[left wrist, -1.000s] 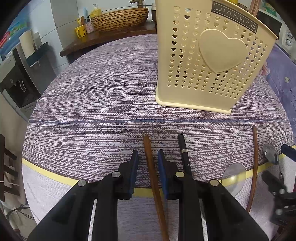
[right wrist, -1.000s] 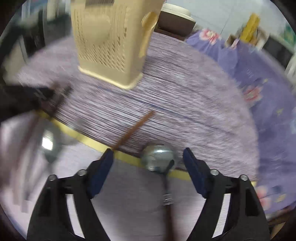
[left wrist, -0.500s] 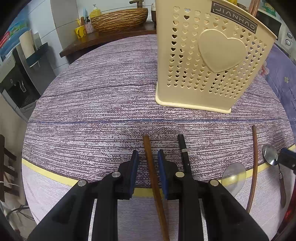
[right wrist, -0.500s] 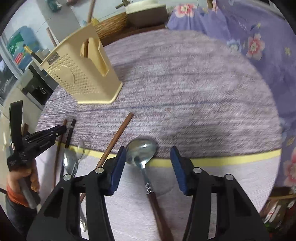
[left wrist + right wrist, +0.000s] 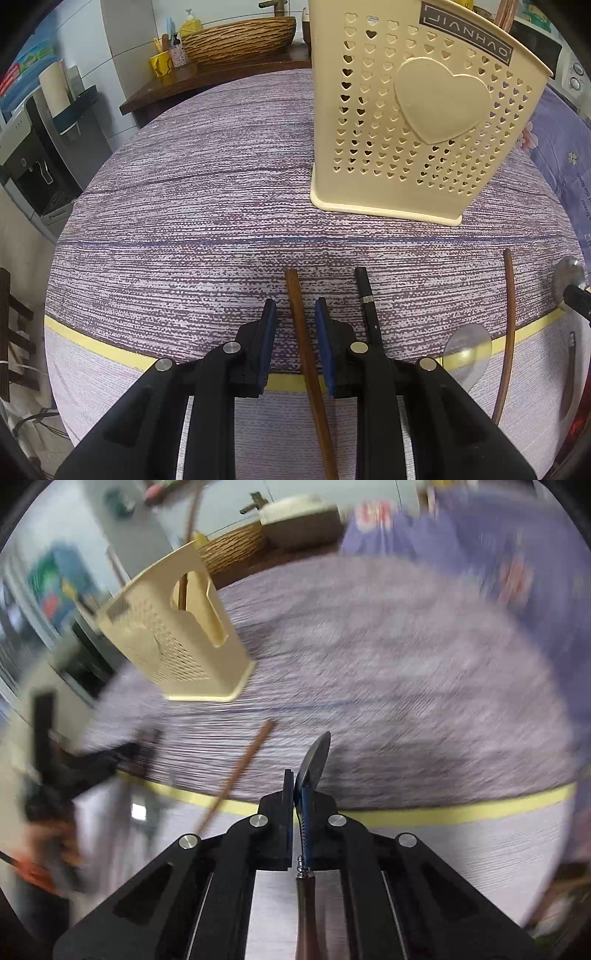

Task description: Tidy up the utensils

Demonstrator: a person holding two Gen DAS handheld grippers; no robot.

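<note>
My right gripper (image 5: 298,794) has just closed its jaws and is now clamped on the metal spoon (image 5: 312,764) at its neck, the bowl turned on edge and sticking out toward twelve o'clock past my fingertips, the brown handle running back toward six o'clock under the claw. In that view the scene is smeared with blur; the cream utensil holder (image 5: 173,646) stands on the purple tablecloth (image 5: 406,686) at about ten o'clock, and a brown chopstick (image 5: 240,771) lies just to the left of my jaws. My left gripper (image 5: 295,328) straddles another wooden chopstick (image 5: 306,354): the blue pads sit close on either side, with a narrow gap visible, so they stand slightly apart and are not pressing it. Just beside it at two o'clock lies a black chopstick (image 5: 365,295), then a clear plastic spoon (image 5: 467,350) and a curved brown stick (image 5: 508,325) toward three o'clock. The holder (image 5: 417,122) stands at one o'clock.
</note>
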